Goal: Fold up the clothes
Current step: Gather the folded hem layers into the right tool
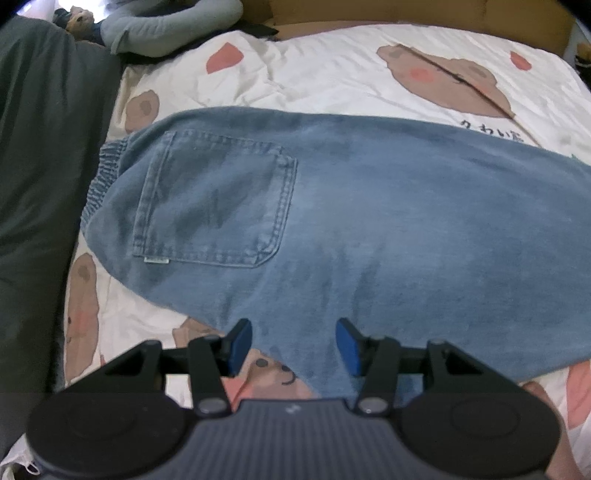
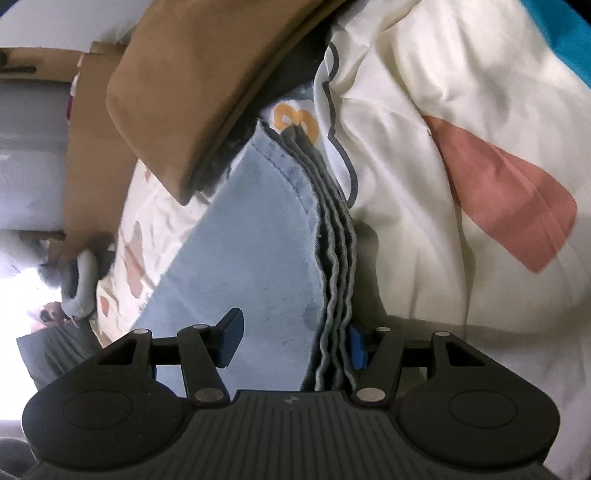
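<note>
Blue jeans (image 1: 332, 206) lie flat across the bed, folded lengthwise, with a back pocket (image 1: 214, 203) facing up. My left gripper (image 1: 293, 345) hovers open over their near edge, its blue pads apart and touching nothing. In the right wrist view the denim (image 2: 258, 240) and a stack of grey wavy cloth edges (image 2: 338, 258) run between the jaws of my right gripper (image 2: 293, 345). Its right pad (image 2: 356, 349) sits against the grey edges. The left pad (image 2: 231, 339) stands clear above the denim, so the jaws are apart.
A cream bedcover (image 1: 332, 74) with brown and pink animal prints lies under the jeans. Dark green cloth (image 1: 37, 147) lies along the left. A person's grey sleeve (image 1: 166, 26) rests at the far left corner. A brown padded headboard (image 2: 184, 92), cardboard (image 2: 88, 147) and a white cloth with an orange "3" (image 2: 295, 123) lie ahead.
</note>
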`<state>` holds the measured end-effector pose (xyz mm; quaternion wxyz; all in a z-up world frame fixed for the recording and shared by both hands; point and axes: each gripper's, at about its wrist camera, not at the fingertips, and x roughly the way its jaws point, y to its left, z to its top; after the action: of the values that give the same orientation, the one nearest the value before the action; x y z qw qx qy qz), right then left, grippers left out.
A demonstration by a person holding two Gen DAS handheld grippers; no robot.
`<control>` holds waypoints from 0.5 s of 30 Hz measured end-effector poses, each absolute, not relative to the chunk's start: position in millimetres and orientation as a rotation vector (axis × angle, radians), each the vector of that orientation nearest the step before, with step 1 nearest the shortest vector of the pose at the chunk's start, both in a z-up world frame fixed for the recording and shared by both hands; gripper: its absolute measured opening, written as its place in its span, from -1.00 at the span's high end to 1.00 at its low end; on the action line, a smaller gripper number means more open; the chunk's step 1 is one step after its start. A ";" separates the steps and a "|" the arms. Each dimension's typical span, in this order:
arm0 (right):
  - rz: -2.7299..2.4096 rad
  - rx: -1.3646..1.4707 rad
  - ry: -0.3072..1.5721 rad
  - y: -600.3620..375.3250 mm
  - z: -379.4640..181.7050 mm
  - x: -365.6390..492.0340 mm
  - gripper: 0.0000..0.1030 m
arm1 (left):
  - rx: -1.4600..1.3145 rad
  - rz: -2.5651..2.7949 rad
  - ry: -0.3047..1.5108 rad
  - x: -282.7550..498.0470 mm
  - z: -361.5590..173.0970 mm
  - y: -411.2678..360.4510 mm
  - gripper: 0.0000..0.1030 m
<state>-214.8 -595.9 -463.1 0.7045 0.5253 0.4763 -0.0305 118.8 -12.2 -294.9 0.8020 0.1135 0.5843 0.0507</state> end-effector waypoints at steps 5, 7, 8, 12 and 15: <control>-0.033 1.141 1.099 -602.0 -474.8 -199.1 -0.08 | 0.253 0.099 1.268 114.2 -297.7 -13.1 -0.04; -0.012 1.107 1.131 -605.9 -476.1 -192.2 0.12 | 0.260 0.097 1.271 113.3 -296.9 -12.0 -0.04; -0.002 1.090 1.147 -607.8 -476.8 -188.7 0.46 | 0.261 0.098 1.270 112.8 -296.1 -10.7 -0.04; 0.058 0.982 1.200 -615.2 -463.6 -179.2 0.81 | 0.250 0.117 1.262 112.5 -293.9 -3.4 -0.04; 0.113 0.919 1.206 -617.1 -445.5 -173.2 0.81 | 0.232 0.133 1.251 112.5 -292.3 0.7 -0.04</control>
<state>-173.2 -617.1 -445.5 0.7246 0.4165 0.5467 0.0513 112.5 0.8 -292.3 0.8022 0.1081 0.5839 0.0623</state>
